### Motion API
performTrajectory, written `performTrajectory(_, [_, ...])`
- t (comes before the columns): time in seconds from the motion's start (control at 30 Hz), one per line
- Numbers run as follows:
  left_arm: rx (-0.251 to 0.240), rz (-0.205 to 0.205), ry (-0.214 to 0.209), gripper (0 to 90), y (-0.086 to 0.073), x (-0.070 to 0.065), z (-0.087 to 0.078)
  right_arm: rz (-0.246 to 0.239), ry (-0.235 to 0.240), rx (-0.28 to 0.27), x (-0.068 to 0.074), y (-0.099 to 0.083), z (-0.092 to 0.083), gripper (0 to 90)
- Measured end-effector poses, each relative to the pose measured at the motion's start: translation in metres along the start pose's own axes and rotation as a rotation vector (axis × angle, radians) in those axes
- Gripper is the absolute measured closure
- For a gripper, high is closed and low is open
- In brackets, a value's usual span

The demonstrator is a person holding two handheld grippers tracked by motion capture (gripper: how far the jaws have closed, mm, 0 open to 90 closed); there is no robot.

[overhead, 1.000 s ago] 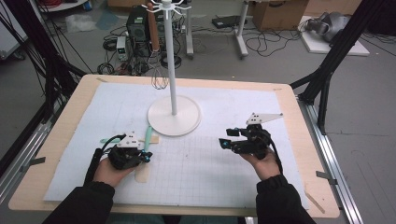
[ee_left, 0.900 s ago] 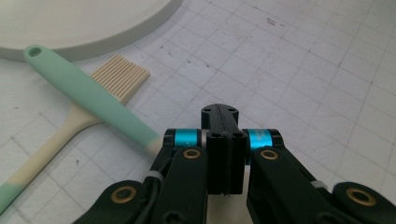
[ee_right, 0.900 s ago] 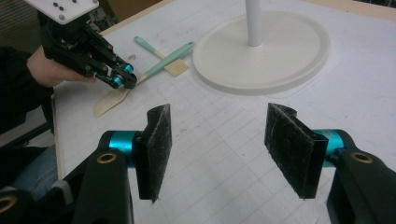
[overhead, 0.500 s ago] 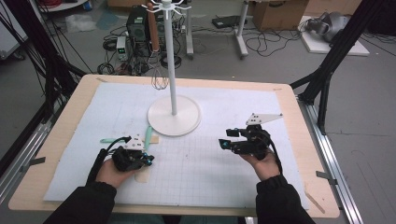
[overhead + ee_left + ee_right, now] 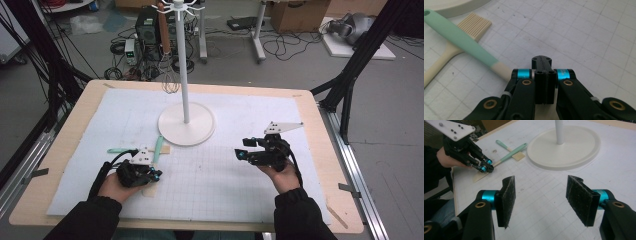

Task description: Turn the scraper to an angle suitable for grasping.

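Jaws of the left gripper [image 5: 543,72] are seen clenched tight together, with nothing between the pads. Just to the left of those jaws, in the left gripper view, a spatula with a mint-green handle [image 5: 456,37] is laid aslant on the gridded mat [image 5: 586,45], its cream end running in beside the jaw base; whether it is touched by the gripper cannot be told. Beyond it and crossed beneath it, a second cream utensil with a ridged head [image 5: 475,26] is seen. Ahead of the jaws and to their left, the round white base of a stand [image 5: 456,6] is rested on the mat.

Jaws of the right gripper [image 5: 540,200] are held released, wide apart, with only bare mat between the pads. Straight ahead of them the stand's base is seen, and ahead to their left the left gripper and both utensils are found, well apart from the right jaws.
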State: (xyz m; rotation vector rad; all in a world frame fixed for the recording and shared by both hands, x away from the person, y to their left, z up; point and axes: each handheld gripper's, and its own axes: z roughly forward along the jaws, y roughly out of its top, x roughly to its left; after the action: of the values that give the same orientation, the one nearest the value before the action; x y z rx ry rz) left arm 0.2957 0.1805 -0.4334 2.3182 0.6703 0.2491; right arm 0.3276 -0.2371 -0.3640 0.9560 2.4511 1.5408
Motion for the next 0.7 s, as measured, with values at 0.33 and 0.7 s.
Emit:
performTrajectory(0.33, [0.015, 0.015, -0.002, 89.5, -0.01, -0.003, -0.012, 0.001, 0.001, -0.003, 0.001, 0.0, 0.0, 39.7])
performTrajectory(0.7, [0.025, 0.022, -0.002, 89.5, -0.021, -0.007, -0.023, 0.005, 0.004, 0.003, 0.002, 0.0, 0.001, 39.7])
